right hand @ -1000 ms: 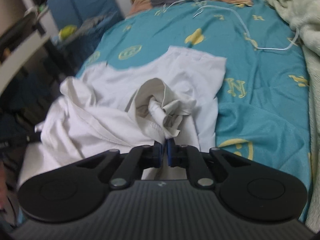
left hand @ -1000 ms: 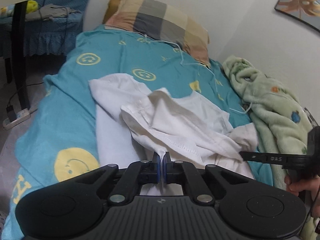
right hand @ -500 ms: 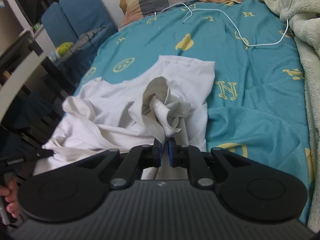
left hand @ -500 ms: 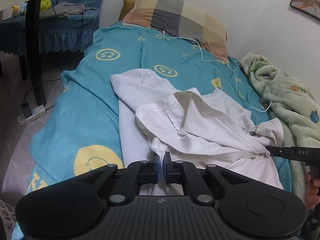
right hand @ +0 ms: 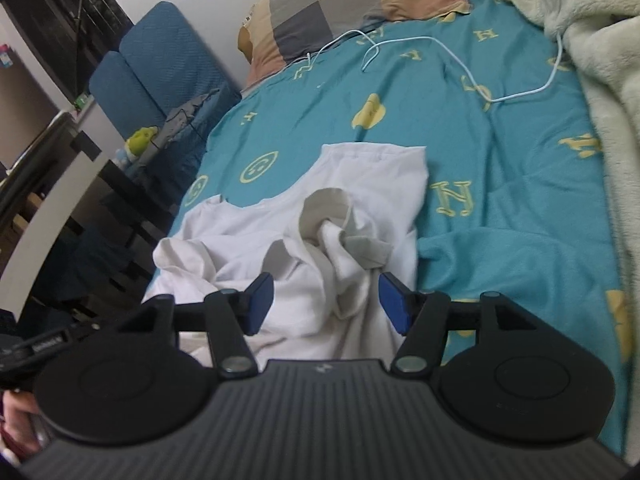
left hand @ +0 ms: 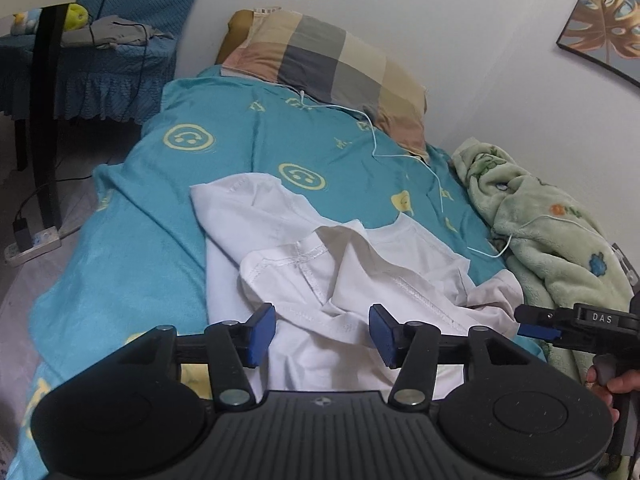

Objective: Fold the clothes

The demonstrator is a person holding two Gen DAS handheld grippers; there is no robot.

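A bed (left hand: 132, 264) covered with a teal sheet printed with yellow smiley faces and letters fills most of both views, pushed against a pale wall. At its head lies a checked pillow (left hand: 336, 64) in beige, grey and pink, and a thin white cable (left hand: 400, 154) trails from it across the sheet. A crumpled pale green fleece blanket (left hand: 548, 236) lies along the wall side of the bed, below a framed leaf picture (left hand: 604, 20). Beyond the bed's other side stands a blue chair (right hand: 160, 68) with a grey garment and a small green toy on it, and a power strip (left hand: 32, 240) lies on the floor. The white garment (left hand: 320, 280) lies rumpled on the near part of the bed, partly bunched and twisted in the middle. The left gripper (left hand: 322, 330) hangs just over its near edge, fingers opening with cloth lying between them but not pinched. The right gripper (right hand: 326, 302) is likewise opening, its fingers either side of a twisted bunch of cloth without pressing it.
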